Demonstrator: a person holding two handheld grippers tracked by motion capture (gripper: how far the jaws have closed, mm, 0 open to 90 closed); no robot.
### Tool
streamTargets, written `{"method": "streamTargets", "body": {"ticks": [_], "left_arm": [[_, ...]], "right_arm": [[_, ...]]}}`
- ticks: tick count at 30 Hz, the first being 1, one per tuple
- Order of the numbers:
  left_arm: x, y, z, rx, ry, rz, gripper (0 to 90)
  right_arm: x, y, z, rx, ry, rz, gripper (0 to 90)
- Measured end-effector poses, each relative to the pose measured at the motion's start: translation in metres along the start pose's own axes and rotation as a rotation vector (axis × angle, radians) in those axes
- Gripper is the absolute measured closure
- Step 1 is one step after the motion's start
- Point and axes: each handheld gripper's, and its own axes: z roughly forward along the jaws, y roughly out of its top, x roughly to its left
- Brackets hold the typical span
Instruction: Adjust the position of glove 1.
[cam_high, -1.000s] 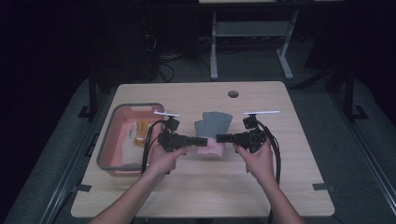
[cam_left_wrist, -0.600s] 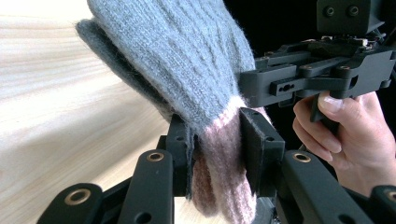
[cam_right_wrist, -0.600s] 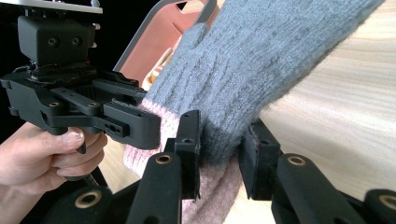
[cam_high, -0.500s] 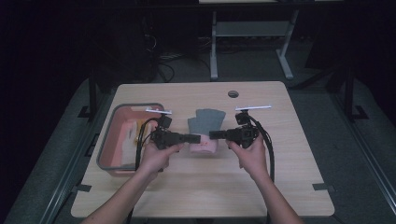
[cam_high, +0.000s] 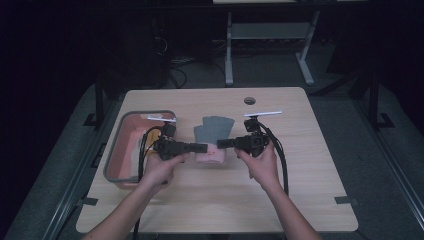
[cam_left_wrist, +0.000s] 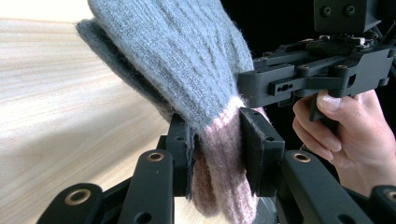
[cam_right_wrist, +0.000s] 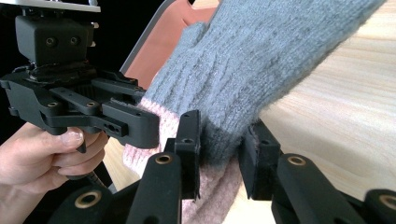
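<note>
Both grippers moved left | left gripper (cam_high: 200, 147), right gripper (cam_high: 223, 143) clamp knit sleeve (cam_high: 214, 131)

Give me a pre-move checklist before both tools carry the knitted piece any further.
1. Left tool clamped on the knitted piece: ok, fabric pinched between its jaws.
2. Right tool clamped on it: ok.
3. Grips at opposite edges: ok, high view.
4. Piece lifted off the table: cannot tell.
5. Tray away from the piece: ok, it sits left of it.
</note>
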Motion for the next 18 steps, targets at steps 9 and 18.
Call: {"method": "streamTargets", "body": {"ticks": [9, 18], "left_arm": [[0.002, 0.0, -0.012, -0.009, 0.006, -0.006, 66.9], [0.007, -0.001, -0.023, -0.025, 0.015, -0.013, 66.8]], "right_arm": [[0.007, 0.004, 0.008, 0.007, 0.008, -0.002, 70.6], [0.014, 0.009, 0.017, 0.024, 0.01, -0.014, 70.6]]}}
